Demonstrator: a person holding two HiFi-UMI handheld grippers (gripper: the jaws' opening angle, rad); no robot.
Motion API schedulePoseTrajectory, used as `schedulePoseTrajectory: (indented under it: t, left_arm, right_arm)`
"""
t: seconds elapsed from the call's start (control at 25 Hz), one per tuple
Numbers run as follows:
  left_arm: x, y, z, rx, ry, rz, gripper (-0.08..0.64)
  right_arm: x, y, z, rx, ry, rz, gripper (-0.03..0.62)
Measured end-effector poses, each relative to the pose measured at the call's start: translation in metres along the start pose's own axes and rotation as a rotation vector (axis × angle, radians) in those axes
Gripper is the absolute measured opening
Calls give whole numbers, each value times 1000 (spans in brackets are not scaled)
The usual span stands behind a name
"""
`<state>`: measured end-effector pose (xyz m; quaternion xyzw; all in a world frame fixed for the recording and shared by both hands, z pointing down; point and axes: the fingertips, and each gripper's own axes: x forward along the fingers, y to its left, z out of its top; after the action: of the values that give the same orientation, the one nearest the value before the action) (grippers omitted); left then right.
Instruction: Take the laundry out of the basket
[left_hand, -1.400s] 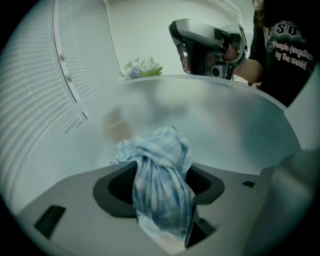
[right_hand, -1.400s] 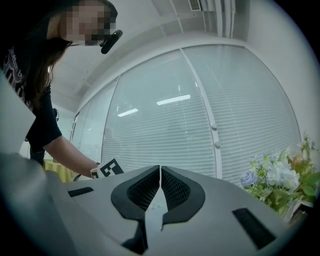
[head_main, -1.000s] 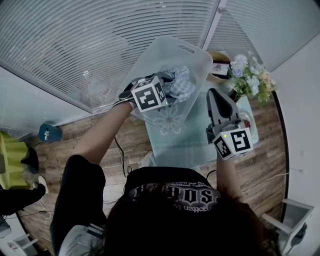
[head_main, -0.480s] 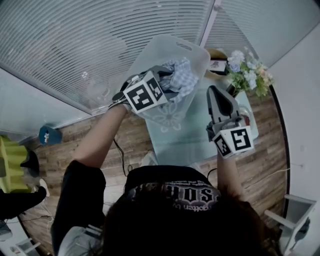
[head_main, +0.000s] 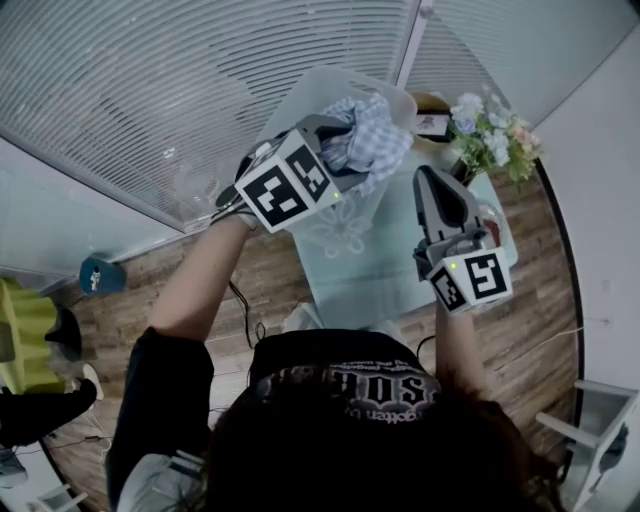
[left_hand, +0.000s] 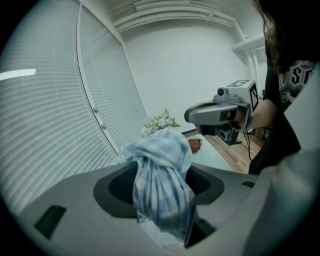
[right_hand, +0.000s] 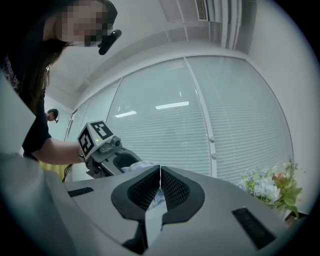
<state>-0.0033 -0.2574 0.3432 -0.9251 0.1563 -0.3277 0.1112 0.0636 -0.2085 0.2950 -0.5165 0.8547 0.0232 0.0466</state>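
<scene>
i'm lifting the left gripper w/ the blue checked cloth pinched in it. cloth's been rising out of the basket, now bunching over the rim, prob nearly clear. right gripper is idling closed, empty, over the surface.

The pale blue checked garment is soft woven cloth, matt and heavily creased, and the left gripper around it has a moulded grey plastic shell that looks smooth and matt. The translucent white plastic laundry basket has a faint sheen and a flower pattern on its wall, while the right gripper shows the same matt grey plastic, with black pads of fine diamond-grid texture. The pale green table top is smooth and glossy, and the brown plank floor looks like matt wood
</scene>
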Motion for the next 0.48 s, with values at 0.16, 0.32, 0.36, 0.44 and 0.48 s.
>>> schedulePoseTrajectory:
  t: [0.16, 0.32, 0.36, 0.44, 0.48]
  left_arm:
    - [-17, -3, 24, -30, -57, 15, 267]
    - [-33, -10, 40, -27, -99, 22, 267]
    - [-37, -12, 42, -29, -104, 22, 267]
    - [-43, -15, 47, -32, -111, 25, 267]
    - [-46, -17, 51, -33, -117, 28, 267]
  right_arm:
    - [-5, 6, 16, -23, -20, -13, 29]
    - [-12, 15, 27, -48, -20, -26, 28]
    - [-13, 17, 28, -54, -17, -27, 29]
    - [-16, 21, 32, -65, -13, -30, 28]
    - [-19, 22, 35, -69, -13, -33, 28]
